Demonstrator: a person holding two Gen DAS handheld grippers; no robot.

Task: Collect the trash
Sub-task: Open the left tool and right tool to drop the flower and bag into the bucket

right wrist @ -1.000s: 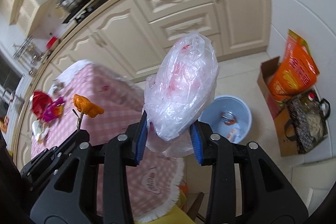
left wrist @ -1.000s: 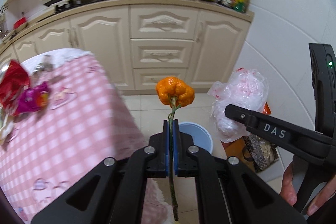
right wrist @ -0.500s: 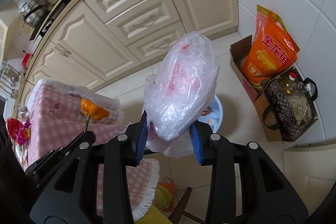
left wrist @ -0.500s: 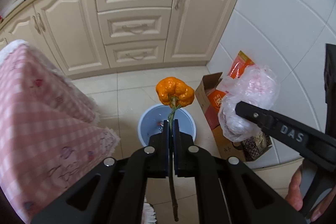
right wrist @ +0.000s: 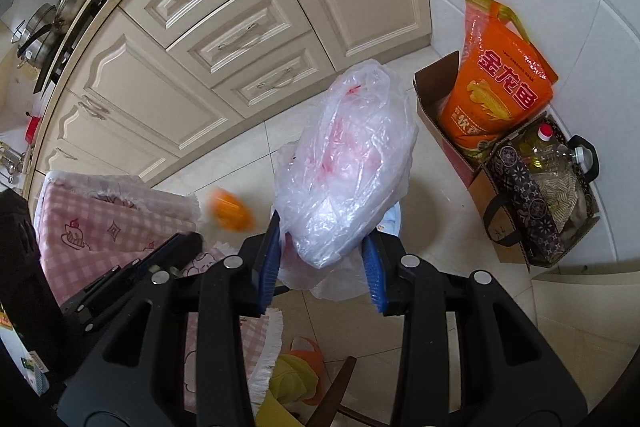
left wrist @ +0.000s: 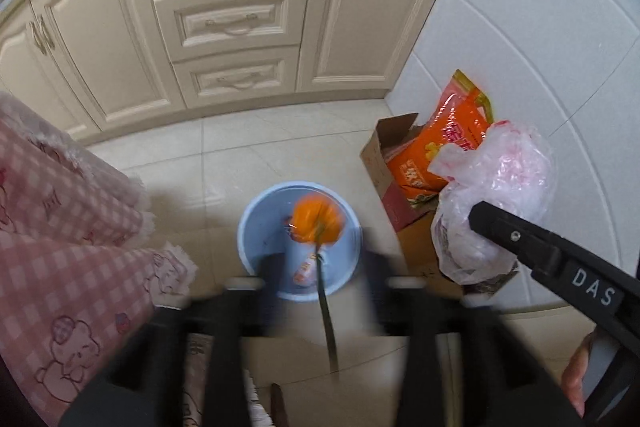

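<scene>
In the left wrist view, the orange flower [left wrist: 317, 224] on its long stem falls free over the blue bin [left wrist: 256, 227] on the floor. My left gripper [left wrist: 320, 267] is blurred, its fingers spread wide apart and empty. My right gripper [right wrist: 320, 259] is shut on a crumpled clear plastic bag [right wrist: 352, 167] with pink print, held above the bin [right wrist: 392, 221], which it mostly hides. The bag also shows in the left wrist view [left wrist: 496, 203], and the flower shows as an orange blur in the right wrist view [right wrist: 232, 213].
The pink checked tablecloth [left wrist: 60, 247] hangs at the left. A cardboard box [right wrist: 440, 99] with an orange rice bag [right wrist: 500, 87] and a patterned bag [right wrist: 536, 195] holding oil bottles stand against the white wall at the right. Cream cabinets [left wrist: 232, 19] run behind.
My left gripper has opened and let go of the flower, which now drops toward the bin. Both grippers have moved closer over the bin. The right gripper still holds the bag.
</scene>
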